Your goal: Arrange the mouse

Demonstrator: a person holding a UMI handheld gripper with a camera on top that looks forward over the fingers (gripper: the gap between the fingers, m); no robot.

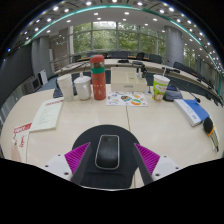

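A black mouse (pixel 107 152) with a silver rim lies on a black mouse pad (pixel 107 176) on the pale table, pointing away from me. My gripper (pixel 112 158) is open. Its magenta pads (pixel 78 156) stand one at each side of the mouse, with a clear gap on both sides. The mouse sits between the fingers and rests on the mouse pad, not on the fingers. The near part of the mouse pad is hidden.
Beyond the mouse the table (pixel 110 118) holds a red bottle (pixel 97 75), a clear cup (pixel 84 88), printed sheets (pixel 127 98) and a green cup (pixel 160 87). A booklet (pixel 47 113) lies at the left, a blue folder (pixel 195 110) at the right.
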